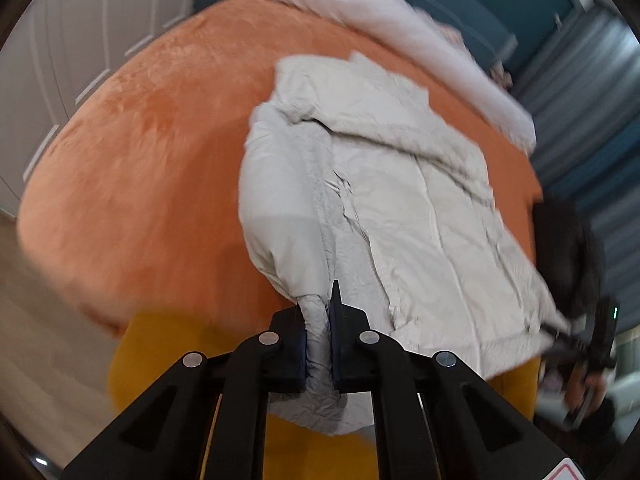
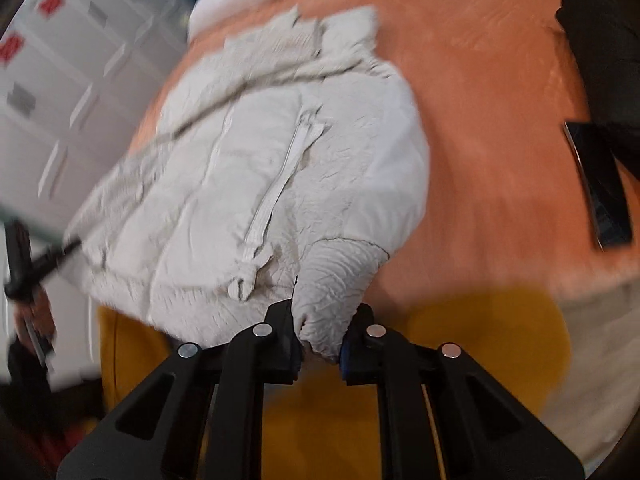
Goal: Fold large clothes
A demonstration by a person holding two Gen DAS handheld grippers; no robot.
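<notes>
Jacket (image 1: 400, 200), pale grey, puffy, spread zipper-up on orange bed (image 1: 140, 160). Left gripper (image 1: 318, 340) clenched on cuff at 6 o'clock. Right gripper (image 2: 320, 340) clenched on other cuff, 6 o'clock. Dark phone (image 2: 600, 184) at 3 o'clock on bed.

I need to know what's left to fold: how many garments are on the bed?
1: a pale padded jacket spread on the orange bed, near its front edge. The white bedding at the far end could hide more.
</notes>
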